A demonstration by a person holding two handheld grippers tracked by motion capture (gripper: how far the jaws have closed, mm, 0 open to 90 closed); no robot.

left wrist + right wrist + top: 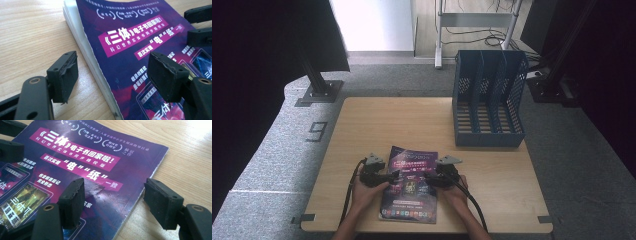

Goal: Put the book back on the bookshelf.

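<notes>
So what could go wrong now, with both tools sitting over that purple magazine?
The left tool and right tool each straddle one side edge of the magazine, jaws open. Closing there might catch only the thin cover, so it bends or tears. The magazine could also slide on the smooth table. Lifted flat, it may sag before reaching the blue file rack.

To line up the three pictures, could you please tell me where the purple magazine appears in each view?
High view: the purple magazine lies flat at the near middle of the wooden table, between both grippers.
Left gripper view: it fills the right half, paper edge running diagonally between the open jaws.
Right gripper view: it covers the left and centre, its right edge between the open jaws.
Shared landmark: the pink title banner on the cover.
</notes>
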